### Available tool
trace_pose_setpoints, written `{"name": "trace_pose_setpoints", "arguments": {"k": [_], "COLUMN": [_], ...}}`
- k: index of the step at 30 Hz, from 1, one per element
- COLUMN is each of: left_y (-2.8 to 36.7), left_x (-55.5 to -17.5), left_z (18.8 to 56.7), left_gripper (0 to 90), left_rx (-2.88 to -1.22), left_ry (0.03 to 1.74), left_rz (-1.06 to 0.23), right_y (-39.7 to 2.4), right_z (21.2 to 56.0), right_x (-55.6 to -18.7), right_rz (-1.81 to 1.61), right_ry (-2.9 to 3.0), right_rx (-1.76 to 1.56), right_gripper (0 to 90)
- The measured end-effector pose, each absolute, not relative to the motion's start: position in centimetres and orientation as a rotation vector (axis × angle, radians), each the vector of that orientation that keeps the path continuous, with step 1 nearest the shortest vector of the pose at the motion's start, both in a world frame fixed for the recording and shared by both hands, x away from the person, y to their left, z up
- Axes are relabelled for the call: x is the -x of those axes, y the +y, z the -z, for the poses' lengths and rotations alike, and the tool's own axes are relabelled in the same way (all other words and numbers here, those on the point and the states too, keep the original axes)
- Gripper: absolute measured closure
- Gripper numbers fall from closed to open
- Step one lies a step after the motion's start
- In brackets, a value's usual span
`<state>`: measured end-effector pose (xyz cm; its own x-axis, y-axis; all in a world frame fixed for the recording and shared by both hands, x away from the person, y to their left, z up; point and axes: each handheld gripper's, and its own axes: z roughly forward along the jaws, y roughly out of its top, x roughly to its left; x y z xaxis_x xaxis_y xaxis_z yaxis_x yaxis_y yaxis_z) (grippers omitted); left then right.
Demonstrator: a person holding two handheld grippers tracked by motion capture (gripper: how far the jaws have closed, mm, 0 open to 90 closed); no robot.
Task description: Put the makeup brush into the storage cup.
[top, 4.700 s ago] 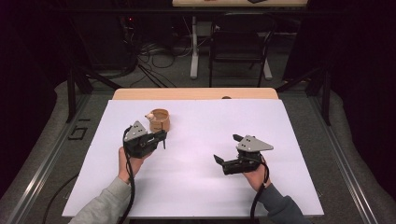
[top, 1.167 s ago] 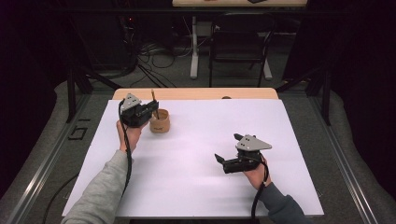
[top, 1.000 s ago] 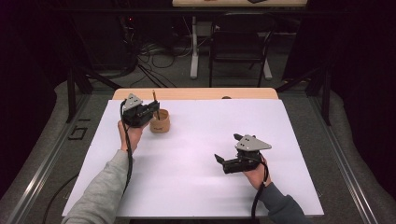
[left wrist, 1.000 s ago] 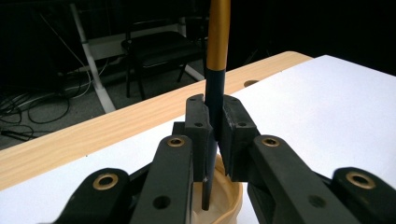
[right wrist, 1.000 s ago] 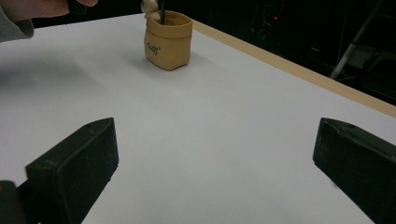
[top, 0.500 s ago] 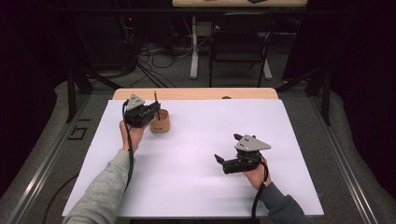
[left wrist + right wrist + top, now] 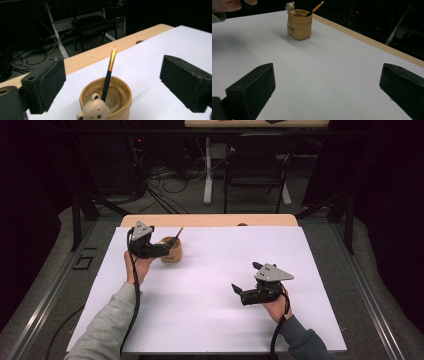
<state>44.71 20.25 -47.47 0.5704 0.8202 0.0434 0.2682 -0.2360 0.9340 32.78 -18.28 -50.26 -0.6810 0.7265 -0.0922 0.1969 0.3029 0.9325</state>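
On the white table [image 7: 210,310], both grippers' jaws stay apart, the left gripper [image 7: 167,251] unmoved beside the pot [image 7: 172,251].

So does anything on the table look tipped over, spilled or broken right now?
Nothing stands out. The small tan pot stands upright on the white sheet, unspilled, with a paintbrush leaning in it, tip up. No damage visible.

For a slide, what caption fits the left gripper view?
Open left gripper above a bear-faced pot holding a leaning paintbrush.
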Motion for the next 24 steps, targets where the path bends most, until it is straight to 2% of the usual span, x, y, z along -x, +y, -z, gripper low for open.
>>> {"name": "trace_pose_setpoints", "arguments": {"k": [7,13,24], "left_y": [20.2,20.4,20.0], "left_x": [-43.5,-42.2,-39.6], "left_z": [46.9,46.8,47.6], "left_gripper": [0.1,0.0,0.0], "left_rx": [-1.798,-1.789,-1.815], "left_ry": [0.868,0.843,0.8], "left_rz": [-0.683,-0.717,-0.697], "right_y": [-18.7,-19.0,-19.6], "right_z": [50.1,49.9,49.7], "right_x": [-32.8,-32.7,-32.5], "right_rz": [-1.393,-1.413,-1.435], "right_ry": [2.05,2.033,2.002], "right_rx": [-0.819,-0.825,-0.826], "right_gripper": [0.0,0.0,0.0]}}
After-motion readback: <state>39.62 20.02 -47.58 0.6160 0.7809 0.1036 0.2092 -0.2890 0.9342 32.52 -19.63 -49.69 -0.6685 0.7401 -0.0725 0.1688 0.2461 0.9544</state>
